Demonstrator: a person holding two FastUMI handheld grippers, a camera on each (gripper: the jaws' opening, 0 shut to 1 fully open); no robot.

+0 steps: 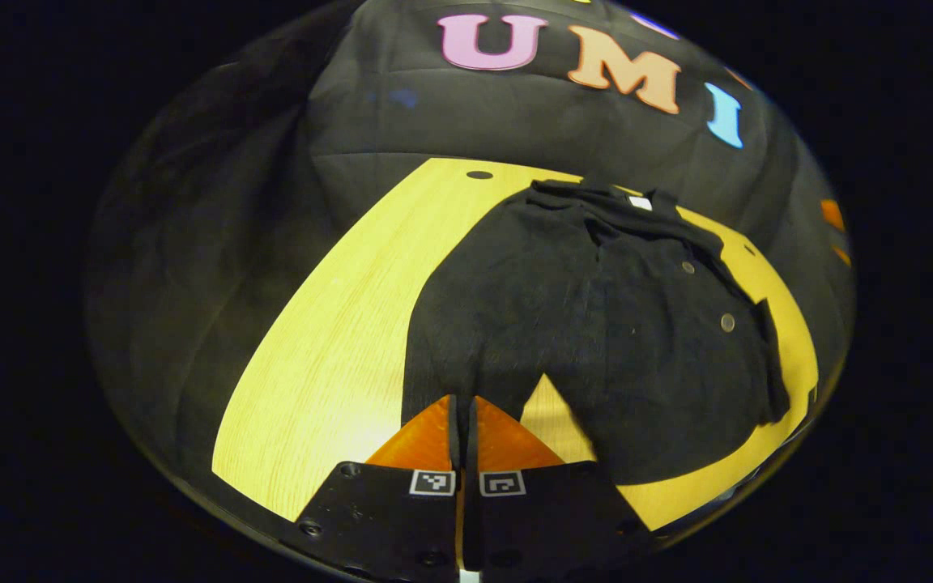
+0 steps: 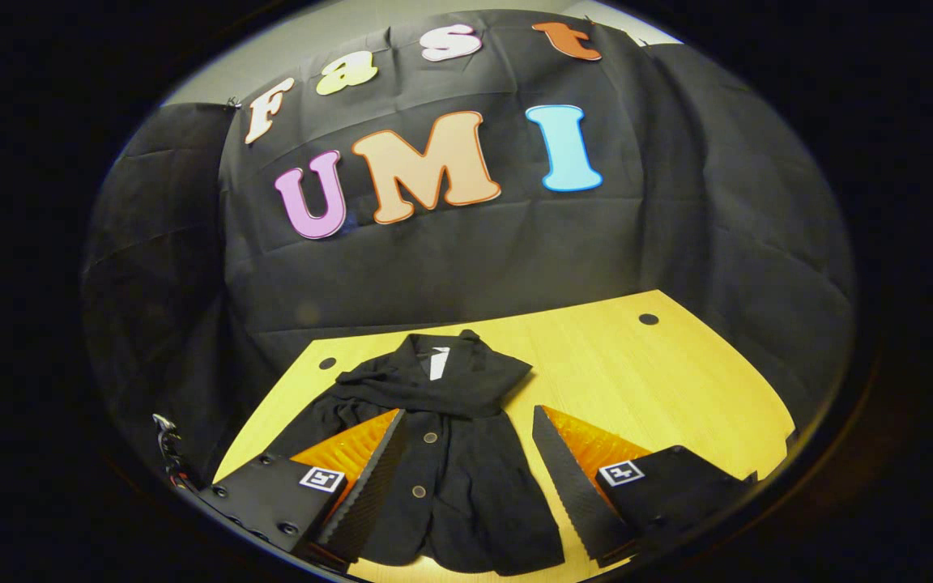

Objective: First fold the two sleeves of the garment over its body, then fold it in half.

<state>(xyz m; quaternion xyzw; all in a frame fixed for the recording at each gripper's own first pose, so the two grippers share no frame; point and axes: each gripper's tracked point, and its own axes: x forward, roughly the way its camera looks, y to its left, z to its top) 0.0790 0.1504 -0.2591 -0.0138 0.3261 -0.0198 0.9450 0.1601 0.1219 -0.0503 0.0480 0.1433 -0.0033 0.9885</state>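
surface: yellow wood grain (image 2: 677,380), bare on both sides
holes: small dark round ones near far edge (image 2: 649,319), (image 2: 327,363)
wall: black cloth, wrinkled (image 2: 677,243)

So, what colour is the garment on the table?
Plain black garment, with small round buttons; the right gripper view shows it best.

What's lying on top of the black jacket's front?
One sleeve lies folded across the jacket below the collar. Two buttons show lower down. Whatever that sleeve covers is hidden, as is the wooden table beneath the jacket.
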